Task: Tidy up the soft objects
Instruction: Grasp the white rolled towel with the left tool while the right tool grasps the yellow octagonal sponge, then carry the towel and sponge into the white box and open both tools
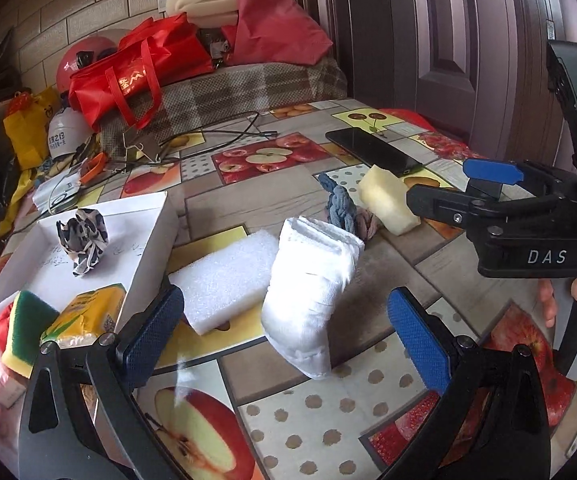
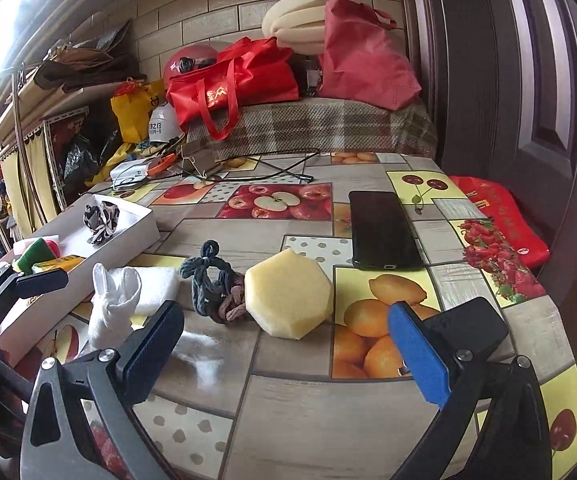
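The left gripper point(image 1: 286, 330) has its blue-padded fingers point(image 1: 154, 330) spread wide, holding nothing; a folded white towel point(image 1: 312, 292) stands tilted on the bench point(image 1: 288, 412) between them, and the pads look clear of it. Just left of the towel lies a white foam block point(image 1: 224, 276), flat on the fruit-patterned cloth. Beyond that sits a shallow white box point(image 1: 156, 224) holding a crumpled black-and-white cloth point(image 1: 83, 238), a green-and-yellow sponge point(image 1: 24, 330) and a yellow tissue pack point(image 1: 84, 314).

The right gripper point(image 2: 286, 346) also has its fingers point(image 2: 418, 354) wide apart and empty, hovering above the bench. Ahead of them rests a pale yellow hexagonal sponge point(image 2: 290, 294), with a knotted dark blue and pink cord point(image 2: 214, 288) touching its left side. Left of the cord are the towel and the foam block behind it.

Farther back on the bench lies a black phone point(image 2: 382, 230), face up, well apart from the sponge. Cables point(image 2: 248, 168) trail near the far edge, and red bags point(image 2: 240, 80) sit on a checked cushion beyond.
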`<state>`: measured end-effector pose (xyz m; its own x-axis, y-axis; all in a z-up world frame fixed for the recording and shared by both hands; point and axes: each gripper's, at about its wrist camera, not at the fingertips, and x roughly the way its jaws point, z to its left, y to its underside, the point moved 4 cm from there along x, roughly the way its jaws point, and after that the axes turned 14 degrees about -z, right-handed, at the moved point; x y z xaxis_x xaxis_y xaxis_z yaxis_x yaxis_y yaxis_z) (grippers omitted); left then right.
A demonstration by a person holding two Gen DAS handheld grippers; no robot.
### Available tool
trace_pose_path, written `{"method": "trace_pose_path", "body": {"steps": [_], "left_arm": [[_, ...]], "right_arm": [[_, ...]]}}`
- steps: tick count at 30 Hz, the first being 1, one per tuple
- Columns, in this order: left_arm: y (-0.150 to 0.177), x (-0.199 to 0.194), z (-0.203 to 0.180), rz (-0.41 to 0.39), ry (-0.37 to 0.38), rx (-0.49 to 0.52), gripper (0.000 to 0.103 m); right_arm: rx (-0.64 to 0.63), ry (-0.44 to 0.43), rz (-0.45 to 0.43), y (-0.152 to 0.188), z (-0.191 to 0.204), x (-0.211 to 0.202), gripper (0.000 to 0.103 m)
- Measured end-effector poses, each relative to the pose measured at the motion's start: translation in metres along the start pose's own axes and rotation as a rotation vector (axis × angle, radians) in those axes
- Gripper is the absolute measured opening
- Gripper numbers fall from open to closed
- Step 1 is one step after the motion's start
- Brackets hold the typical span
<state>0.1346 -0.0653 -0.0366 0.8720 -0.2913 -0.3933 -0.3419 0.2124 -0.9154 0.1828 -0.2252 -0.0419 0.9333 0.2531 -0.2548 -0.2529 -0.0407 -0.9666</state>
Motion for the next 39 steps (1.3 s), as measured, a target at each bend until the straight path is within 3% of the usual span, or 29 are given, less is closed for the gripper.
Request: {"method": "trace_pose_path", "body": {"steps": [9,10,12,14,15,21,30,39], "left_arm": [[-0.002,0.018,-0.007,0.039,0.007,0.029,0.095],[-0.001,0.020,-0.007,0.048,0.006,0.028,0.090],[0.001,0.024,-0.006,0.074,0.004,0.023,0.069],[0.002,0.027,-0.005,0.090,0.010,0.016,0.039],[0.003,0.027,-0.005,0.089,0.015,0.013,0.036],[-0.004,0.011,-0.007,0.001,0.020,0.019,0.033],[-0.015,-0.019,-0.001,-0.163,-0.047,0.004,0.033],[-0.014,-0.037,-0.001,-0.209,-0.043,-0.018,0.033]], "right_arm": [[0.068,0.012,0.147,0.005,-0.009,0.055,0.087],[0.068,0.008,0.175,0.007,-0.008,0.060,0.080],[0.073,-0.004,0.218,0.012,-0.007,0.066,0.071],[0.079,-0.013,0.217,0.012,-0.008,0.064,0.063],[0.080,-0.020,0.208,0.011,-0.007,0.063,0.061],[0.053,-0.012,0.097,-0.001,-0.004,0.045,0.058],[0.034,0.073,-0.126,-0.017,-0.003,-0.001,0.058],[-0.043,0.075,-0.182,-0.015,0.018,-0.023,0.058]]}}
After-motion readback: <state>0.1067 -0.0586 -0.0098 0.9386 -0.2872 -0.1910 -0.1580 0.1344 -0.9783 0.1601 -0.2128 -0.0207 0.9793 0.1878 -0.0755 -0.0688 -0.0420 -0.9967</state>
